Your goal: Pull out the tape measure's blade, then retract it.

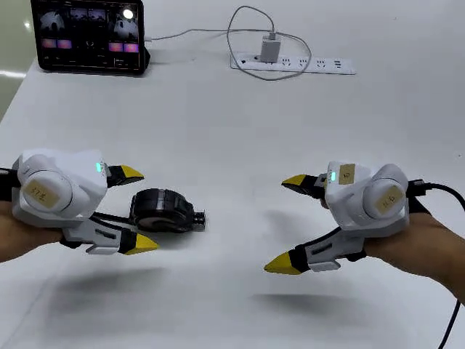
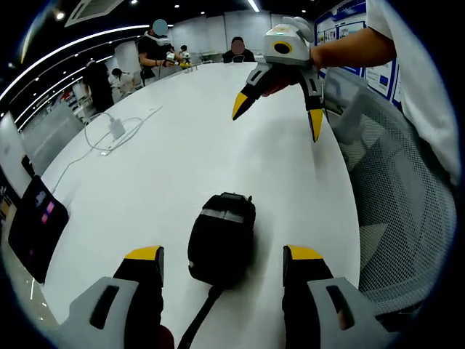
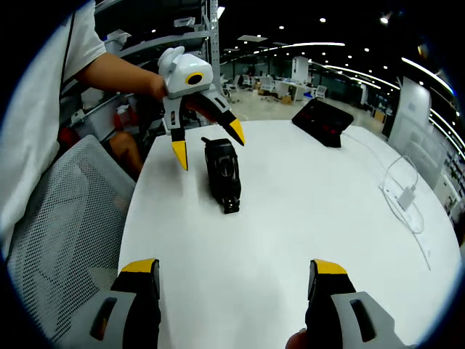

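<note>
The tape measure [image 1: 163,211] lies on the white table [image 1: 232,109], between the wide-open jaws of the left gripper [image 1: 138,209] (neither jaw touches it). The right gripper [image 1: 287,222], well apart from the tape measure, is spread just as wide and holds nothing.

Left tongs [image 1: 143,209] and right tongs [image 1: 279,225] both gape wide, tips facing each other.

White left hand-held gripper [image 1: 139,209], right hand-held gripper [image 1: 283,225]: yellow tips; sleeve [image 3: 76,40] probably white.
</note>
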The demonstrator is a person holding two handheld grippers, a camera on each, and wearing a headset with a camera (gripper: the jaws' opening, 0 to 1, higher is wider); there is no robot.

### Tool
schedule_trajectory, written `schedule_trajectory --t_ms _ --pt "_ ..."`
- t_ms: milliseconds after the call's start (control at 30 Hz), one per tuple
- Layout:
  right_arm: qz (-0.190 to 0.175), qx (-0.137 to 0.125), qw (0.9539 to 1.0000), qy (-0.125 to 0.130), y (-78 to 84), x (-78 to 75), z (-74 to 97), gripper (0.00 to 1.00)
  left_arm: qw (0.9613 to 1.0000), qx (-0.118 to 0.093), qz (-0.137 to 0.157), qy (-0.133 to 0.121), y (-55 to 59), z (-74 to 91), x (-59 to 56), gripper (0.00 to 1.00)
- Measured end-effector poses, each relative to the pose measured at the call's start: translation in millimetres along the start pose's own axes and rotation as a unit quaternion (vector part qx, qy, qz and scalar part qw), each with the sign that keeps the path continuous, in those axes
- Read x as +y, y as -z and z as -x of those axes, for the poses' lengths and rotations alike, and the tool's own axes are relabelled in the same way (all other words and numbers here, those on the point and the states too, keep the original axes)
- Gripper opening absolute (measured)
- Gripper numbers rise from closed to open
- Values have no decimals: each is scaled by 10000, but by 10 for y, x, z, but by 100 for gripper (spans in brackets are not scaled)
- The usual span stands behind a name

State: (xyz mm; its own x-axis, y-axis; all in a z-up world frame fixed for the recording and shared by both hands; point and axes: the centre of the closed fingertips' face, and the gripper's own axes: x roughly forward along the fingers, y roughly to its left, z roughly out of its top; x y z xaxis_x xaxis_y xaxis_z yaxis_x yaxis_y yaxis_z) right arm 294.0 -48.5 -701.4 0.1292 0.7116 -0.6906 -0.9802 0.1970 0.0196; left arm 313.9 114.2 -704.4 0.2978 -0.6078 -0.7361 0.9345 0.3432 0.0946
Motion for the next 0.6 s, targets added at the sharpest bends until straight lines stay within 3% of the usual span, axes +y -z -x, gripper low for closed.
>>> schedule_trajectory --t_ms 300,600 --pt "-14 22 10000 -26 14 5 -9 83 9988 399 -14 286 160 -84 -14 49" --pt "-28 34 10000 -70 21 23 -38 83 9970 602 -63 480 227 -156 -2 36"
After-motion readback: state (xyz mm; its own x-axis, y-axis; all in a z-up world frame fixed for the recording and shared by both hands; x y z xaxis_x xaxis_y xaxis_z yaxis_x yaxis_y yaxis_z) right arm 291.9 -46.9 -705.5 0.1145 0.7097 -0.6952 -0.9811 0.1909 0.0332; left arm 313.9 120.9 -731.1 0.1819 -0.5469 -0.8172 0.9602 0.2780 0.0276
